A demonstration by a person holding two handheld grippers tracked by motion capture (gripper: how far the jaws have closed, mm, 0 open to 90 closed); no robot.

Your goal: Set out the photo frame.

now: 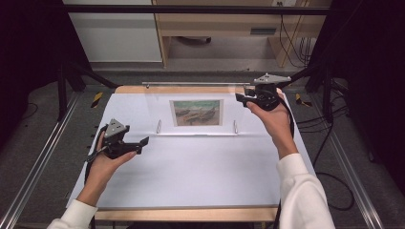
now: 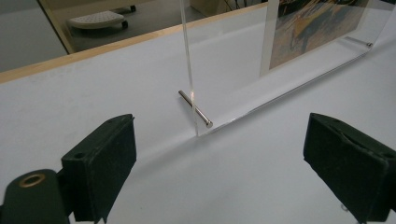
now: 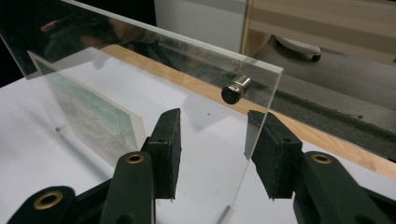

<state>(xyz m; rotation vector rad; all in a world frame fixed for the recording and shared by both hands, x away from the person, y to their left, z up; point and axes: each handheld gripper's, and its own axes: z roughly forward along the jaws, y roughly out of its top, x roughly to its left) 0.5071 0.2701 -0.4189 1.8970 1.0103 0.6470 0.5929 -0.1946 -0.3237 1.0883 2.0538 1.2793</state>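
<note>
White sleeves enter at the desk's near edge, each hand carrying a gripper. Over the near left part of the desk (image 1: 191,167) the left gripper (image 1: 143,142) points toward the middle, its jaws spread wide with nothing between them; in the left gripper view they frame the near left corner of a clear frame (image 2: 189,70), where a metal pin (image 2: 195,109) passes through the pane just above the white surface. The frame stands upright toward the far edge of the desk, about midway between the left and right edges, with a painted picture (image 1: 197,112) of boats mounted in it. No brand, label or writing can be read anywhere on it. At the frame's upper right corner the right gripper (image 1: 242,99) has its jaws partly open on either side of the pane's edge, with a gap at each pad, so they do not clamp it. A metal stud (image 3: 235,89) sits in that corner.
</note>
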